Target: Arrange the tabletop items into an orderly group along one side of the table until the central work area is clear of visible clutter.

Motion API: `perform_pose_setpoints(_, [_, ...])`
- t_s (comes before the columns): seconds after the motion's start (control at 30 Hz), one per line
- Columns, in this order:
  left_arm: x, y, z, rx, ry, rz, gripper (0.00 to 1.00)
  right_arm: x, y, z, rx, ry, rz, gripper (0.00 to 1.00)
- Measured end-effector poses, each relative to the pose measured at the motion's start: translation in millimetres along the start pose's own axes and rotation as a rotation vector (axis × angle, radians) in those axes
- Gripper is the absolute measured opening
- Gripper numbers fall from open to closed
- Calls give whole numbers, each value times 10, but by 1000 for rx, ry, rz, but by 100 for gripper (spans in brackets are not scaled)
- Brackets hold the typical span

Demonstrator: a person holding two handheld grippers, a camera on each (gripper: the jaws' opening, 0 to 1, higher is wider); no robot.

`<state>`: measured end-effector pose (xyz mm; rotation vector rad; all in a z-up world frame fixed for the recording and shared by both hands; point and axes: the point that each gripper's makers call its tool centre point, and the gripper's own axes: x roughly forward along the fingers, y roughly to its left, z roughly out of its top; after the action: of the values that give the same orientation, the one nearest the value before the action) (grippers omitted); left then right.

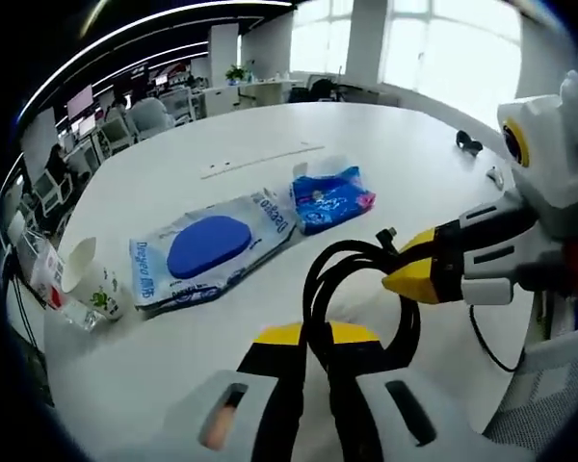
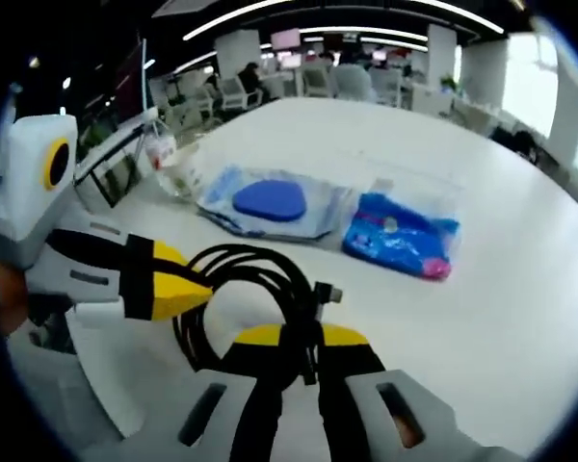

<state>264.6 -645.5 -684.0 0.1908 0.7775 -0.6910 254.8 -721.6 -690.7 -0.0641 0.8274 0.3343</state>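
A coiled black cable [image 1: 352, 289] hangs just above the white table [image 1: 270, 125]. In the left gripper view my left gripper [image 1: 316, 339] is shut on the coil's lower part. My right gripper [image 1: 416, 276] comes in from the right, its yellow tips pinched on the coil's right side. In the right gripper view the right gripper [image 2: 299, 339] clamps the cable [image 2: 246, 284], and the left gripper [image 2: 183, 281] holds its left side. Beyond lie a clear bag with a blue pad [image 1: 212, 245] [image 2: 270, 200] and a blue packet [image 1: 332, 197] [image 2: 400, 236].
A paper cup [image 1: 89, 279] and a small bottle [image 1: 46, 277] stand at the table's left edge. A white strip [image 1: 260, 161] lies farther back, and a small dark object [image 1: 469, 144] sits near the right edge. Office chairs and desks [image 1: 144, 115] surround the table.
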Motion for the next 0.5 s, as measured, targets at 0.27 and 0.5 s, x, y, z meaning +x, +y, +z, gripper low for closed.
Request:
perform_pose_setpoints(0.27, [103,57,129,-27,-7,-8,6,65,-128,146,9,-10,-2,9])
perform_pose_setpoints(0.5, [198,90,187,-39,1,-11,6,128,-198,189,15,-8,-4,9])
